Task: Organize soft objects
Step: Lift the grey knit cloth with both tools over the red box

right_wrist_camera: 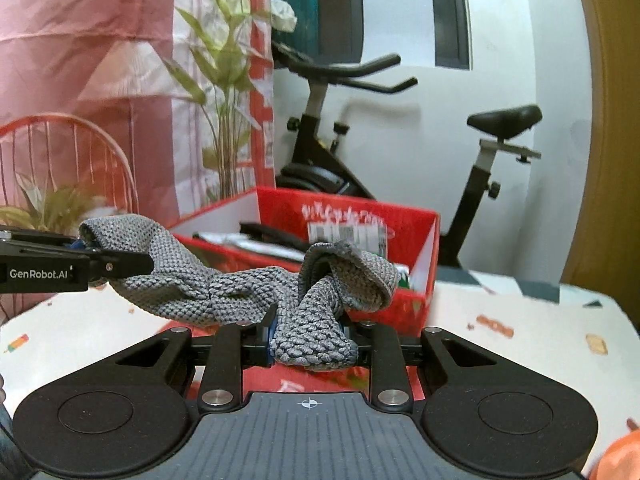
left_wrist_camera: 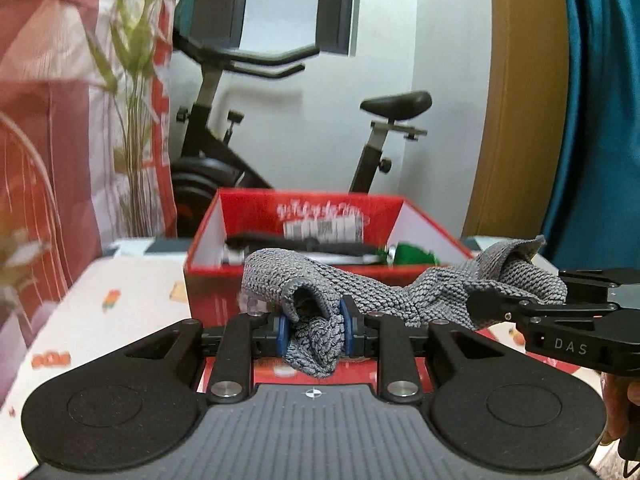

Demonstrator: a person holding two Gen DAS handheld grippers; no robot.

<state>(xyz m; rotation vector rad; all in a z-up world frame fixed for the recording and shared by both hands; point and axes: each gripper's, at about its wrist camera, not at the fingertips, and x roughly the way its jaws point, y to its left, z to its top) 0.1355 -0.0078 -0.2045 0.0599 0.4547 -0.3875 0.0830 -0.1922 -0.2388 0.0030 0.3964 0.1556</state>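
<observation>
A grey knitted cloth [left_wrist_camera: 384, 292] hangs stretched between both grippers above the table, in front of an open red box [left_wrist_camera: 424, 216]. My left gripper [left_wrist_camera: 314, 330] is shut on one bunched end of the cloth. My right gripper [right_wrist_camera: 308, 340] is shut on the other end [right_wrist_camera: 316, 344]. The right gripper shows at the right of the left wrist view [left_wrist_camera: 496, 300], and the left gripper shows at the left of the right wrist view [right_wrist_camera: 100, 266]. The cloth [right_wrist_camera: 224, 292] sags a little in the middle. The red box [right_wrist_camera: 344, 208] holds dark and green items.
The table [left_wrist_camera: 120, 312] has a white cover with small coloured prints. An exercise bike [left_wrist_camera: 224, 148] stands behind the box. A pink curtain [left_wrist_camera: 48, 120] and plants [right_wrist_camera: 224, 80] are at the left. A red wire chair [right_wrist_camera: 80, 152] is at the far left. An orange object [right_wrist_camera: 620, 456] is at the lower right.
</observation>
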